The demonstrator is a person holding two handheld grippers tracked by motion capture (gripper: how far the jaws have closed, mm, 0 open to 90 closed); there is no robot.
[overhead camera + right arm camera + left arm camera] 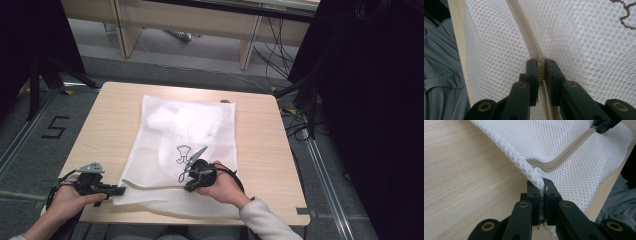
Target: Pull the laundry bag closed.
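Left gripper [541, 185] pinches the mesh bag [190, 130] corner; right gripper [539, 62] clamps the zipper [524, 23] slider; next, a steady pull along it, likely zipping.

high view: overhead, faces 12 o'clock over table [260, 130] | gripper views: close along own jaws | shared: mesh bag [200, 125] zipper [564, 157] at 6 o'clock
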